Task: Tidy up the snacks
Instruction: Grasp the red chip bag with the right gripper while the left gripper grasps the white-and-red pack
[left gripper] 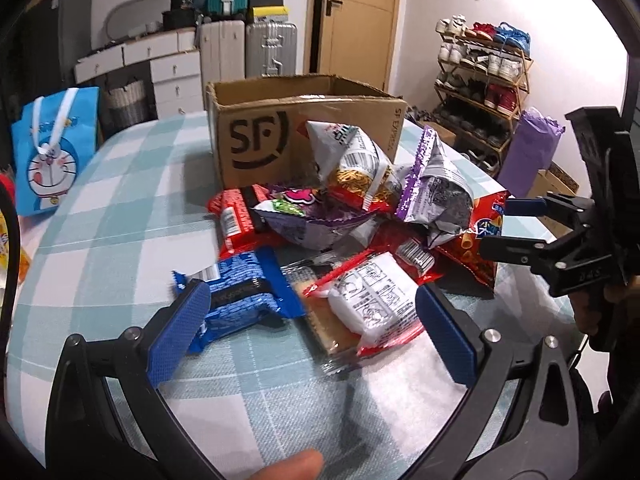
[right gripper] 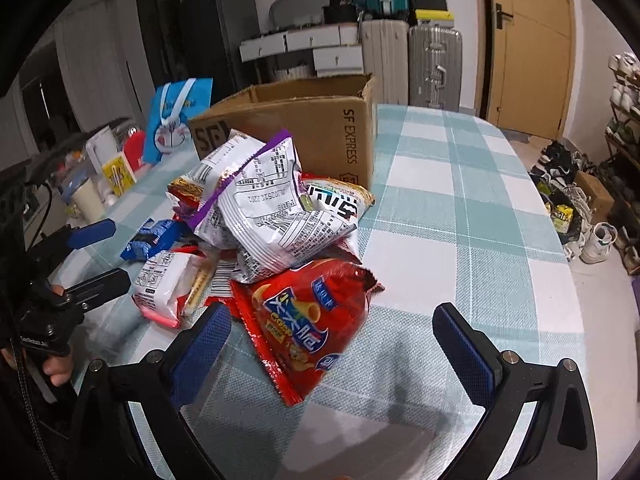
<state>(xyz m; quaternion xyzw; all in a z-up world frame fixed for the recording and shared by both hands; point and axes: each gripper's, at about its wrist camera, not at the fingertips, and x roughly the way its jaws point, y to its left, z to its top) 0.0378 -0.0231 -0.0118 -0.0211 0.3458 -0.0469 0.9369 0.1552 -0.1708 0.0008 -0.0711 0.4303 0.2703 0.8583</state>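
The sorting looks barely begun: the snacks lie in one loose pile (left gripper: 352,224) on the checked surface (left gripper: 120,208), just in front of the open box (left gripper: 256,136), and neither view shows the inside of the box, so whether anything has gone in cannot be told. On top of the heap sit two puffy silver bags (right gripper: 272,208), with a red chip bag (right gripper: 308,320) at the near right edge, a blue pack (left gripper: 240,300) at the near left, and a white-and-red biscuit pack (left gripper: 376,304) beside it; more red wrappers lie underneath. By my reading, every one of these is left to move, presumably into the box. The left gripper (left gripper: 312,320) is spread wide and low over the surface, its jaws straddling the blue pack and the biscuit pack; the left pad (left gripper: 180,332) overlaps the blue pack's end and may be touching it, but nothing is clamped. The right gripper (right gripper: 336,356) is equally wide open, with the lower part of the red chip bag lying between its jaws, nearer the left pad (right gripper: 204,356), and no grip on it. Both seem poised for a first pick, the left on the blue or biscuit pack, the right on the chip bag.
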